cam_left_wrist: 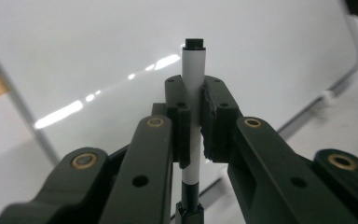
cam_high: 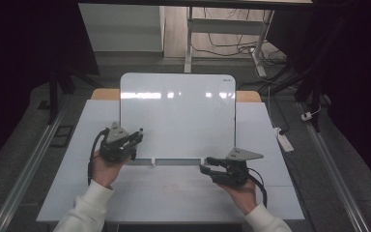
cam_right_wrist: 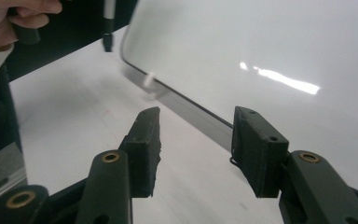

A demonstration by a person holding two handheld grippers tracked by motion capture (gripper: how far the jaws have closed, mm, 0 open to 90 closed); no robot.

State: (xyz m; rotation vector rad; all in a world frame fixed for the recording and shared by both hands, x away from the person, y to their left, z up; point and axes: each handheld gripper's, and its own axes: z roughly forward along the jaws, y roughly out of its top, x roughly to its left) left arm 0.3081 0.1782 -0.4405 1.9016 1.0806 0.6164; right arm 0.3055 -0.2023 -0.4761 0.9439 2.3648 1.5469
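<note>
1. One large whiteboard (cam_high: 178, 116) leans upright at the back of the pale table (cam_high: 77, 193). Its blank face tilts away from the person, and its lower edge rests on a rail with small white clips.
2. Two grippers work below it. The left gripper (cam_high: 136, 137) sits at the board's lower left corner. The right gripper (cam_high: 206, 165) sits low by the bottom rail, right of centre.
3. The left gripper is clamped tight on a marker (cam_left_wrist: 193, 88), a white barrel with a black end. In the left gripper view (cam_left_wrist: 195, 121) the pads squeeze the barrel from both sides, with its black end standing clear above them.
4. The right gripper (cam_right_wrist: 196, 140) stands half open with nothing between its pads. It is aimed at the board's lower edge.
5. The step in hand looks like bringing the marker to the board. It would go best with the grip kept firm and the barrel square to the surface. The free gripper could steady the bottom rail so that the board does not rock.
6. The high view gives the whole layout, yet the marker (cam_high: 138, 131) there is a dark sliver. The left gripper view shows the grip itself, pads against barrel.
7. The right gripper view adds the marker (cam_right_wrist: 108, 23) seen from the side, hanging beside the board's rounded corner, with the person's left hand (cam_right_wrist: 16, 16) above.
</note>
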